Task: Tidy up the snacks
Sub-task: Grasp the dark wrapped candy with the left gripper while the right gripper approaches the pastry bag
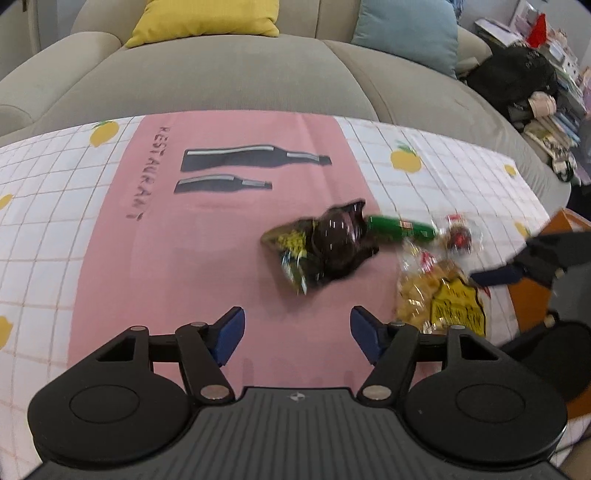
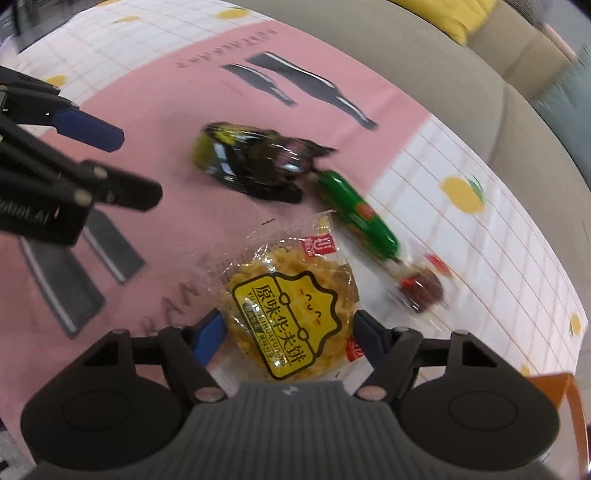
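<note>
A tablecloth (image 1: 221,258) covers the table: a pink middle panel printed with two dark bottles and the word RESTAURANT, flanked by white grid with yellow lemons. Behind it stands a grey-beige sofa (image 1: 221,74) holding a yellow cushion (image 1: 207,18) and a blue cushion (image 1: 406,33). An orange box (image 1: 535,302) sits at the right edge.

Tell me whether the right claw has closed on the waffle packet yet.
Not yet. In the right wrist view the right claw is open, its blue pads on either side of the waffle packet, with no clear sign of pressing.
</note>
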Demonstrator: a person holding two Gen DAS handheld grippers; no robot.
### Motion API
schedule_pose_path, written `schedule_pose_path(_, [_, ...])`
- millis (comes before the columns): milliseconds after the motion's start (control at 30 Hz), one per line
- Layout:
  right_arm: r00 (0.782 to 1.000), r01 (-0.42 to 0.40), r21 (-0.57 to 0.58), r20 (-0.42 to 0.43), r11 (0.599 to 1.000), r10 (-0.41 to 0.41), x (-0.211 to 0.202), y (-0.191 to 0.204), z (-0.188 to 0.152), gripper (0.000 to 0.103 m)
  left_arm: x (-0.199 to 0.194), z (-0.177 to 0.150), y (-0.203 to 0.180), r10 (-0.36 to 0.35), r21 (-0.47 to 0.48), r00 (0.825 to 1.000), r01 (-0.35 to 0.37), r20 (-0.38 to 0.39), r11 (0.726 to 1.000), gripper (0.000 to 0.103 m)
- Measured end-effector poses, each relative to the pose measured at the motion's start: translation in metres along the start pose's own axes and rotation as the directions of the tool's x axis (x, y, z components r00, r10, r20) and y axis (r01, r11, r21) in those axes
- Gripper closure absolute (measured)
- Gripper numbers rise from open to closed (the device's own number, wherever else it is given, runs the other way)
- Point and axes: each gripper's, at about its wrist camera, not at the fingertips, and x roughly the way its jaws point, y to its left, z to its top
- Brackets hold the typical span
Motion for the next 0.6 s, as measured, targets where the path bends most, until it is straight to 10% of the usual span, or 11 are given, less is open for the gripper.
schedule_pose_path(233, [1.0, -0.009, 0.048, -0.005, 0.999, 0.009, 0.002, -0.012, -0.003, 0.03, 0.029, 0.015, 0.013, -0.053, -0.159, 0.998, 0.06, 0.046, 0.985, 0.044])
schedule_pose_path(400, [1.0, -0.016, 0.053, 0.012, 0.998, 0.016, 0.0, -0.009, -0.006, 0.029, 0.039, 0.016, 0.016, -0.076, -0.224, 0.996, 0.086, 0.054, 0.971, 0.089])
schedule_pose_path(600, [0.998, -0.057, 0.122, 0.046, 0.991, 0.051, -0.007, -0.011, -0.011, 0.029, 0.023, 0.01, 0.011, -0.06, -0.253, 0.996, 0.075, 0.066, 0.965, 0.097])
